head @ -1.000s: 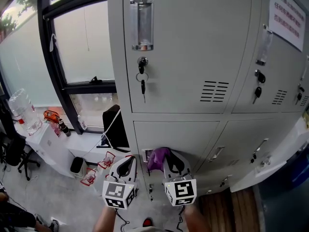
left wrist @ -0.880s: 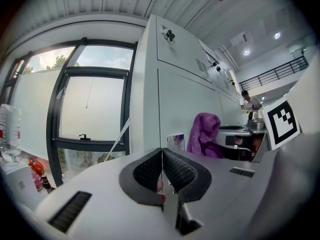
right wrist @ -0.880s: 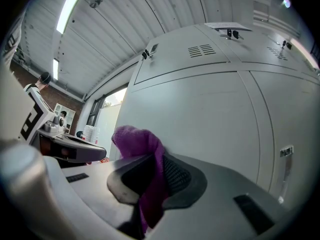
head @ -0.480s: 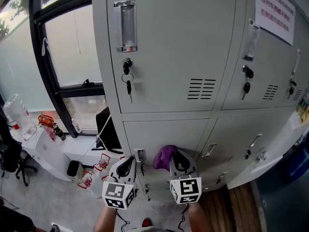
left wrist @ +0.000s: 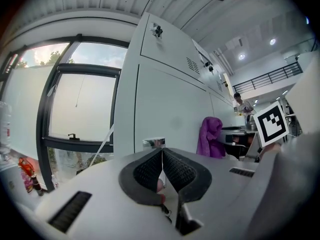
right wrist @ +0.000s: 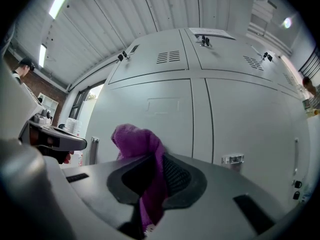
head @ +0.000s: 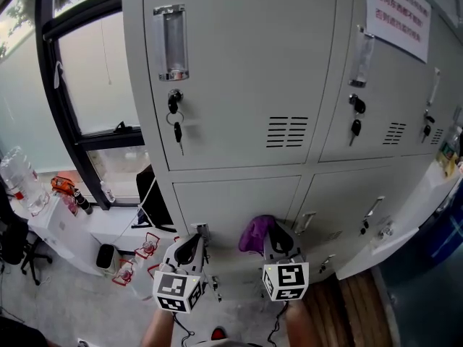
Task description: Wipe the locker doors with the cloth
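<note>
Grey metal lockers (head: 246,71) fill the head view, with upper doors carrying handles, locks and hanging keys, and lower doors (head: 239,201) beneath. My right gripper (head: 275,241) is shut on a purple cloth (head: 255,233), which bunches up above its jaws in front of a lower door. In the right gripper view the purple cloth (right wrist: 145,154) hangs pinched between the pads, lower doors (right wrist: 150,119) beyond. My left gripper (head: 189,249) is shut and empty, just left of the right one, below a lower door handle (head: 200,230). The left gripper view shows the cloth (left wrist: 210,136) beside the locker side.
A black-framed window (head: 79,85) stands left of the lockers. A white low table (head: 65,223) with bottles (head: 18,179) and small items sits below it on the left. A white notice (head: 394,9) is stuck on an upper right door. Wooden floor (head: 354,309) shows at the bottom right.
The view has shifted right along the lockers. My right gripper, cloth in its jaws, has moved right, away from the left gripper, which has stayed in place.
</note>
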The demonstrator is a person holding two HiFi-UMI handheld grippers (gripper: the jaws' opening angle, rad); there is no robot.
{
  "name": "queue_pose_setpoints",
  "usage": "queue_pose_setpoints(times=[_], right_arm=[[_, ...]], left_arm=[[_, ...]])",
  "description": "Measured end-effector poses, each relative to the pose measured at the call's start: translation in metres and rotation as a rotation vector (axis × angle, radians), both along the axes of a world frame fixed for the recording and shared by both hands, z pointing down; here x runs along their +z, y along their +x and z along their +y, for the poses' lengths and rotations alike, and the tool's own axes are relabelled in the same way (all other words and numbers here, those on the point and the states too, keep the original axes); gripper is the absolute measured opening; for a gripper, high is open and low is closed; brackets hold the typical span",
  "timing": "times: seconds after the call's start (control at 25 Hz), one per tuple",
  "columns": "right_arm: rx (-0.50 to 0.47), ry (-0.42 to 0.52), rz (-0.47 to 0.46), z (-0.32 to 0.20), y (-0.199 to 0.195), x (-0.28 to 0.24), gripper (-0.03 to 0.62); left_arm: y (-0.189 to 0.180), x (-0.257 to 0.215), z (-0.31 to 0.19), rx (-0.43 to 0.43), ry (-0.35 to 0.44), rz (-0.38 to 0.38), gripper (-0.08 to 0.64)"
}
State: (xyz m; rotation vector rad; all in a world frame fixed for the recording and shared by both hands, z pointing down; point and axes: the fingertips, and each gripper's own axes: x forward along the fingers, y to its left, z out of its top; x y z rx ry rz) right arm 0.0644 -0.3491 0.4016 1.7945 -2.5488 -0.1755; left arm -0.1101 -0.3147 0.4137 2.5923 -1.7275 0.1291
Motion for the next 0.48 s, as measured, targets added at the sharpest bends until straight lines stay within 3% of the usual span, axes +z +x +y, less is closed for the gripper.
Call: queue_pose_setpoints(times=[0.48], right_arm=[[0.081,-0.015,0.007,-0.003,0.040,0.006,0.058]], left_arm=[[0.018,0.002,-0.001,0.029,-0.004,0.005,0.025]])
